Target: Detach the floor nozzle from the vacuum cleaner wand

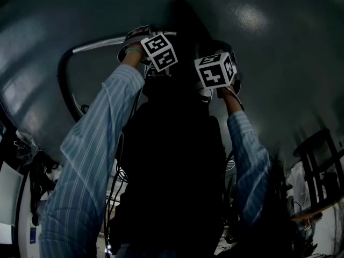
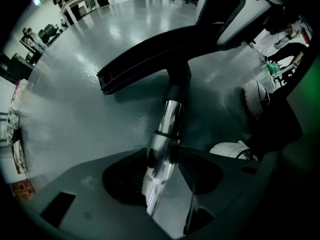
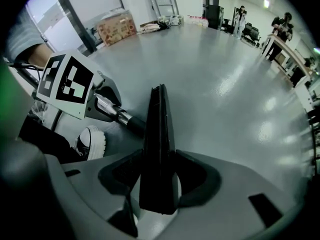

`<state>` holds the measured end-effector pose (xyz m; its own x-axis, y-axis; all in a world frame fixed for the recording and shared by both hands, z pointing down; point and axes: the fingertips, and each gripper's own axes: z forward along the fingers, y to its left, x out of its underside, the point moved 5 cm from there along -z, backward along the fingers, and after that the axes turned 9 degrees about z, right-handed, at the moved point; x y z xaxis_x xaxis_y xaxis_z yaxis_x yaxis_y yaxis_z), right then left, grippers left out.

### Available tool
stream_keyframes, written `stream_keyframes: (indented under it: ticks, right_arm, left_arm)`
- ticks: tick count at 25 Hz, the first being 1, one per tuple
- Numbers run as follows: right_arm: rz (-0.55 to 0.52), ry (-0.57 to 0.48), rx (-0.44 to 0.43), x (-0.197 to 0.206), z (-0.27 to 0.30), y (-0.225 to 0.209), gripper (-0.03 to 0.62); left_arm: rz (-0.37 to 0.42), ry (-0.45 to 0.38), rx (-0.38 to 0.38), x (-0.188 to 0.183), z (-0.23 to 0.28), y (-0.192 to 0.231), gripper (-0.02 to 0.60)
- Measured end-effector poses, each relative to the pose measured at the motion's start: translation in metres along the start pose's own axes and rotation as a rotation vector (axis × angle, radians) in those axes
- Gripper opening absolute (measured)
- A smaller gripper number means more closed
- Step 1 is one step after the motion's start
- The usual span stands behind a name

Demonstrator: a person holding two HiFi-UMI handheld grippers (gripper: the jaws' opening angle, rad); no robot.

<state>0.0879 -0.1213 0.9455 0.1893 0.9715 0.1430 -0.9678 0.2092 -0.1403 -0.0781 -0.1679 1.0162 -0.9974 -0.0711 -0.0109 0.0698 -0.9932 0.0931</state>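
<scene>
Two grippers, one wand, one nozzle. The left gripper has its jaws clamped on the chrome wand, lower centre of its view. The wand still joins the black nozzle above it. The right gripper has its jaws closed on the nozzle's end, centre frame.

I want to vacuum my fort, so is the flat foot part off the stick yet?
Not yet. Done: the left tongs clamp the shiny wand, and the right tongs clamp the black floor nozzle. In hand: holding both grips. To do: the nozzle is joined to the wand and needs pulling off.
</scene>
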Motion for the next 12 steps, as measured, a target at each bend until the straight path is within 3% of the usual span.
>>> stream_keyframes:
  ticks: [3, 7, 12]
  right_arm:
    - [0.039, 0.008, -0.006, 0.000, 0.004, 0.002, 0.215]
    - [-0.069, -0.011, 0.084, 0.000, 0.001, -0.007, 0.213]
    - [-0.055, 0.057, 0.123, 0.001, 0.023, 0.000, 0.213]
  left_arm:
    - [-0.026, -0.014, 0.009, 0.006, 0.004, 0.001, 0.190]
    - [-0.059, -0.052, 0.004, 0.002, 0.001, 0.004, 0.191]
    - [-0.039, -0.019, 0.000, 0.008, 0.002, 0.004, 0.190]
